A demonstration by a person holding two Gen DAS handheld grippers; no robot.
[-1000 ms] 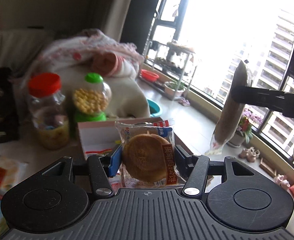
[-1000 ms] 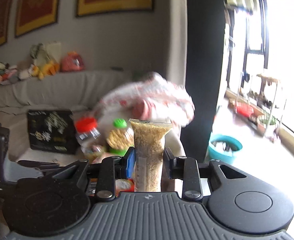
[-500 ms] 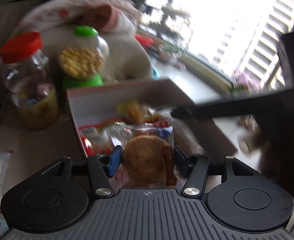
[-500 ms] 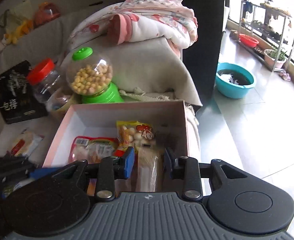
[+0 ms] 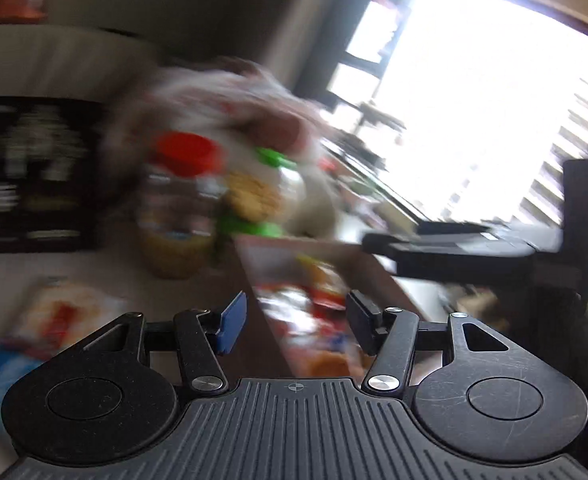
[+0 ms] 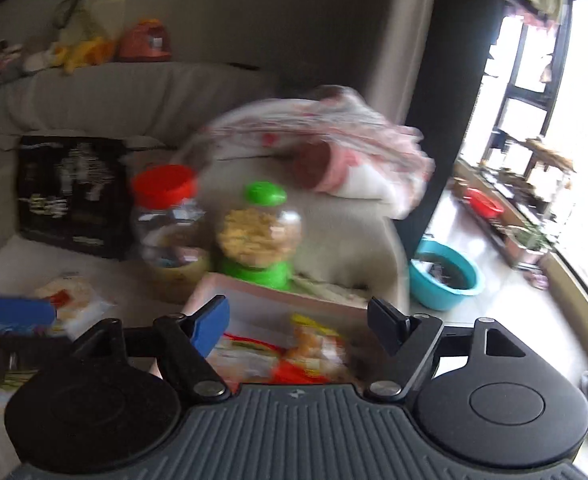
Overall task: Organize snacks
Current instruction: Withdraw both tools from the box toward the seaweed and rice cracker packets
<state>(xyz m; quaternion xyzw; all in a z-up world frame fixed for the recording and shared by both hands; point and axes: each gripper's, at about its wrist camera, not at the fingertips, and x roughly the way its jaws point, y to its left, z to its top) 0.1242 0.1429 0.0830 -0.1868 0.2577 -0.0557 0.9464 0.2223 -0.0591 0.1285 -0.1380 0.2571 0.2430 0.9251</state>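
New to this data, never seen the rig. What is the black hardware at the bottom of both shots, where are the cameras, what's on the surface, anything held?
No robot: a person holds a two-finger gripper in each hand, with a fisheye camera on each looking along its fingers. One picture is from the left gripper, the other from the right gripper. Both point at an open box of wrapped snacks. Behind it stand a red-lidded jar and a green-capped jar; a snack packet lies beside the box. Neither gripper holds anything; the right one's jaws are opening. Both shots are motion-blurred.
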